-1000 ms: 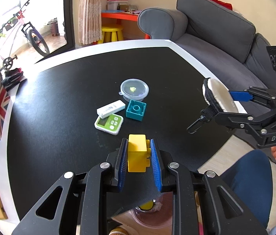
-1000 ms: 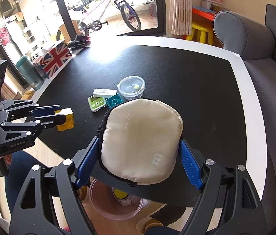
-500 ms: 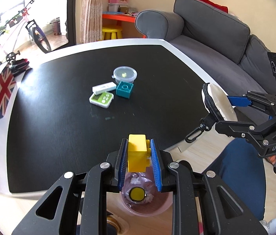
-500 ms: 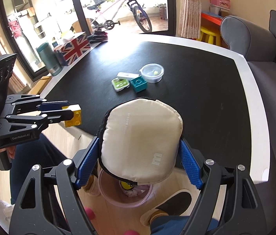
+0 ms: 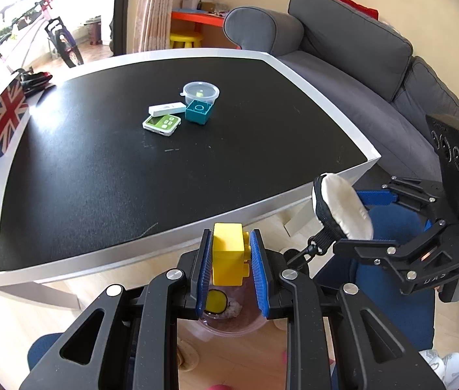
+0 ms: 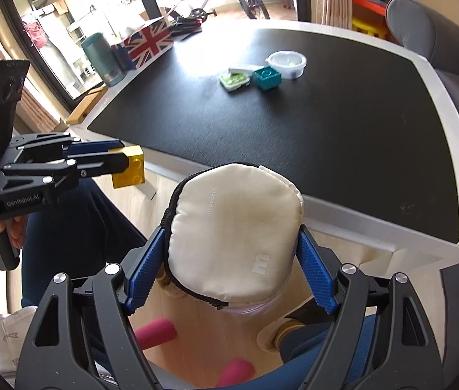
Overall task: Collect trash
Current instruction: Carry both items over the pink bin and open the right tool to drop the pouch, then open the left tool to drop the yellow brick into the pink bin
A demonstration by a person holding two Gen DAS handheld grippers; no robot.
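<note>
My left gripper [image 5: 229,256] is shut on a yellow toy brick [image 5: 228,253] and holds it off the table's near edge, above a clear pinkish bin [image 5: 232,318] on the floor. The bin holds a yellow round thing [image 5: 216,301]. My right gripper [image 6: 229,253] is shut on a round cream zip pouch [image 6: 232,237] over the same bin [image 6: 255,308]. Each gripper shows in the other view, the right [image 5: 353,208] and the left [image 6: 122,162]. On the black table [image 5: 99,175] lie a teal brick [image 5: 198,111], a clear lidded tub [image 5: 200,91], a green timer [image 5: 161,124] and a white stick [image 5: 167,108].
A Union Jack box [image 5: 1,113] and a green flask [image 6: 104,58] stand at the table's left edge. A grey sofa [image 5: 359,58] runs along the right. The person's blue-clad legs [image 6: 66,214] and pink slippers [image 6: 154,331] are around the bin.
Both grippers have pulled back from over the table past its near edge, still holding the brick and pouch. The floor bin now lies under them.
</note>
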